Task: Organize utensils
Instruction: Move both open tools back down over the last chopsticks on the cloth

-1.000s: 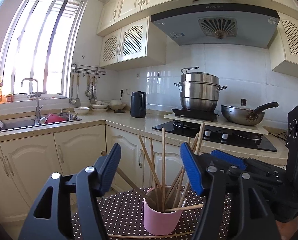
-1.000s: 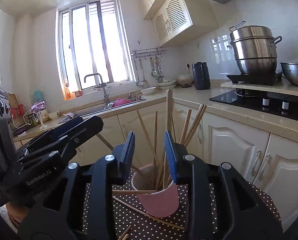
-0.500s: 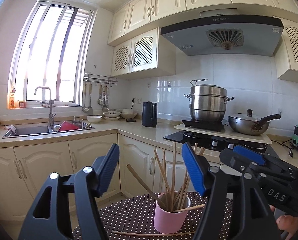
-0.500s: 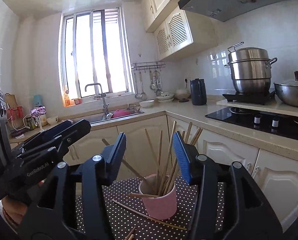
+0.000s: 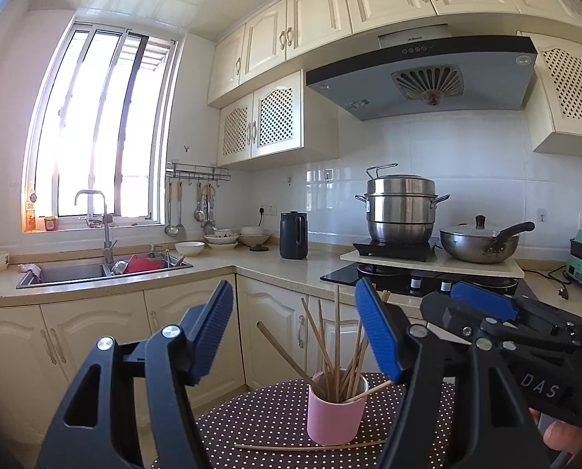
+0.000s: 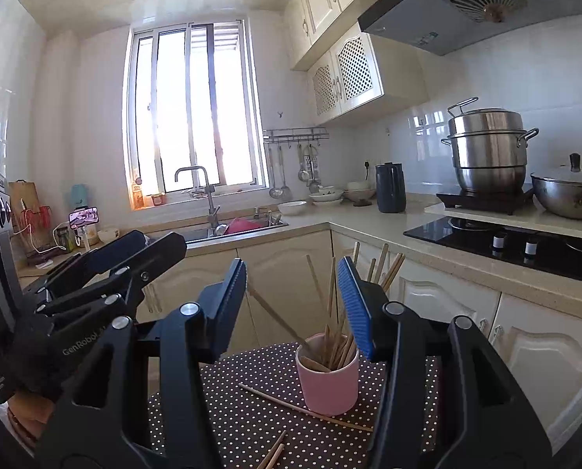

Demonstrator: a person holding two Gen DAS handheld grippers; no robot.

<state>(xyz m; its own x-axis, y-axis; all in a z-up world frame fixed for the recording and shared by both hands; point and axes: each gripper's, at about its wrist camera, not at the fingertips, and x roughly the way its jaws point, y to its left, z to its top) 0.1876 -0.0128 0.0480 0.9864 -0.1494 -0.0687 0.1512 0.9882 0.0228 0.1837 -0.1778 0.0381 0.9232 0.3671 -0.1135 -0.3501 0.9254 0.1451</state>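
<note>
Chopsticks [image 5: 336, 351] are seen bunched upright in a pink cup [image 5: 336, 410] on a dotted cloth [image 6: 252, 410]; strays [image 6: 302, 408] lie beside it. Both the left gripper [image 5: 297, 332] and right gripper [image 6: 293, 305] are held spread and empty above; a stray is best pinched mid-length and lowered in without the cup being tipped.

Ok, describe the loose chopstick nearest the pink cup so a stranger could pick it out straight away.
Find the dark polka-dot tablecloth in front of the cream kitchen cabinets, then the pink cylindrical cup full of wooden chopsticks. The long thin wooden chopstick lies flat on the cloth against the cup's base. Unlike the others, it lies alone, not standing in the cup.
</note>
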